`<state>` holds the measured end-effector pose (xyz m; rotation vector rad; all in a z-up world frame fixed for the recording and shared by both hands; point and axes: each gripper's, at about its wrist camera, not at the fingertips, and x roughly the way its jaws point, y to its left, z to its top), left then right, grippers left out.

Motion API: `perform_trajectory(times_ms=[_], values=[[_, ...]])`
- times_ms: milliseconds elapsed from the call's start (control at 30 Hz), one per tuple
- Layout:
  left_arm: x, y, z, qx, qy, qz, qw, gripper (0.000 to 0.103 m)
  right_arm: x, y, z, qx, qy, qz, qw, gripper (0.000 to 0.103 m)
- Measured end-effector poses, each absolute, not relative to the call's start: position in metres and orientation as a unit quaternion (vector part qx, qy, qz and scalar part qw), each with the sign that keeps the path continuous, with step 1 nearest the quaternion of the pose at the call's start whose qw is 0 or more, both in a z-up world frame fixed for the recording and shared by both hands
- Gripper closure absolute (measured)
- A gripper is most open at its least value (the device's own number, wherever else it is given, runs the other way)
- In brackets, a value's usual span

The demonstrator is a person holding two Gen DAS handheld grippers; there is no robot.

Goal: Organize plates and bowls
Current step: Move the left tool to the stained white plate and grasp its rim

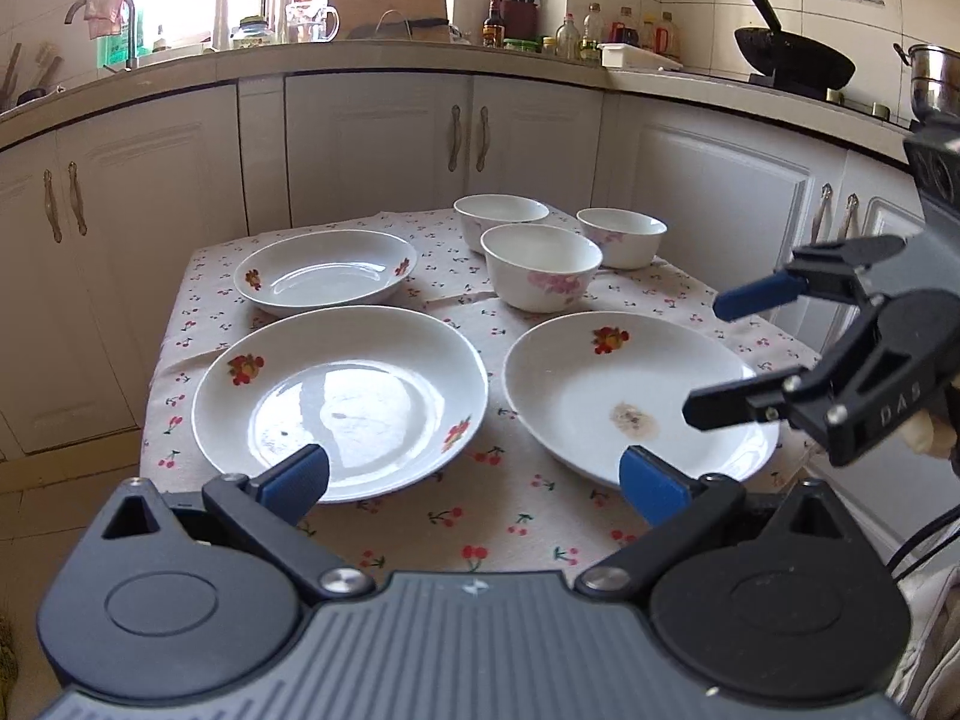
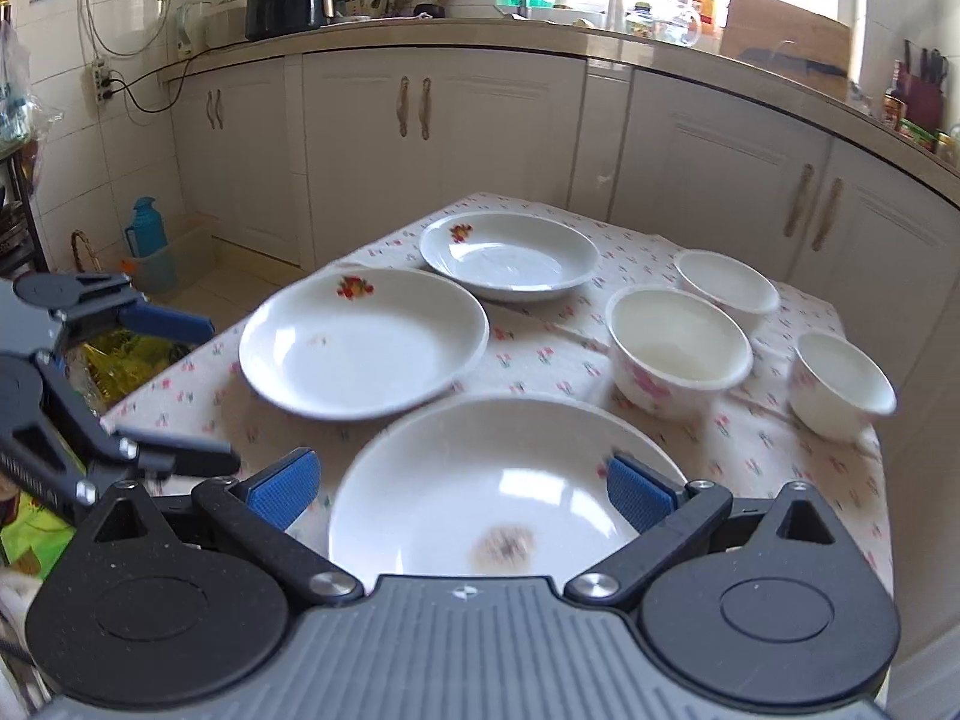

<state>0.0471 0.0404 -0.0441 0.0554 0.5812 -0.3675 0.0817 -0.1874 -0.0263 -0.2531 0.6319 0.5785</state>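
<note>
left gripper [image 1: 474, 480] wide open, empty, right gripper [image 2: 462, 492] likewise

The only readable lettering is "DAS", embossed on the black body of the right claw [image 1: 708, 357]. Bottle labels on the far tabletop [image 1: 420, 57] are too small to read.

Left tool [image 1: 474, 483] wide open, right tool [image 2: 462, 489] wide open, both angled down

Both wrist views close, angled down, sharing table [image 1: 528, 516]
</note>
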Motion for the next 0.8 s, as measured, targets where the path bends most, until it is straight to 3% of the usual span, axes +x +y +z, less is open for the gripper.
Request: perform_trajectory(times_ms=[367,800], values=[[0.036,-0.002,-0.038,0.028,0.282,-0.194,0.939,0.001,0.047,-0.237,-0.061,-0.102,0.325,0.255,0.905,0.0],[0.069,-0.009,-0.038,0.039,0.318,-0.224,0.92,0.001,0.067,-0.234,-0.087,-0.092,0.352,0.264,0.893,0.0]])
